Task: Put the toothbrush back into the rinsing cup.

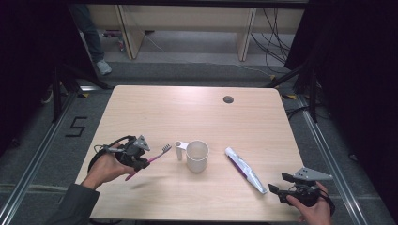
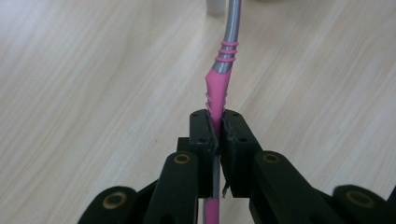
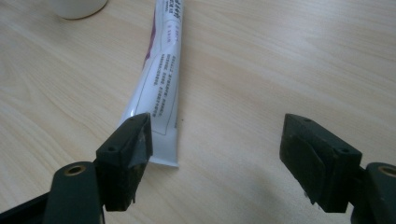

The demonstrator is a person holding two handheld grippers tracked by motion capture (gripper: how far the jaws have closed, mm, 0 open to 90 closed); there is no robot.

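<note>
The left gripper [image 1: 141, 159] is clenched on a pink toothbrush [image 1: 151, 160], held above the table [image 1: 187, 108] just left of the white cup [image 1: 197, 155], bristles toward it. The cup's inside looks empty. Right of the cup lies a tube [image 1: 245, 169]; beyond its flat end the right gripper [image 1: 278, 185] stands released.

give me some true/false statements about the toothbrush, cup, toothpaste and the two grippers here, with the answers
1. The left gripper is shut on the toothbrush. True.
2. The toothbrush stands inside the cup. False: it is in the gripper, off the table, its bristle end toward the cup.
3. The right gripper holds the toothpaste tube. False: its jaws are open and the tube lies flat on the table.
4. The cup stands upright between the toothbrush and the toothpaste tube in the high view. True.
5. The toothbrush handle is green. False: it is pink and grey.
</note>
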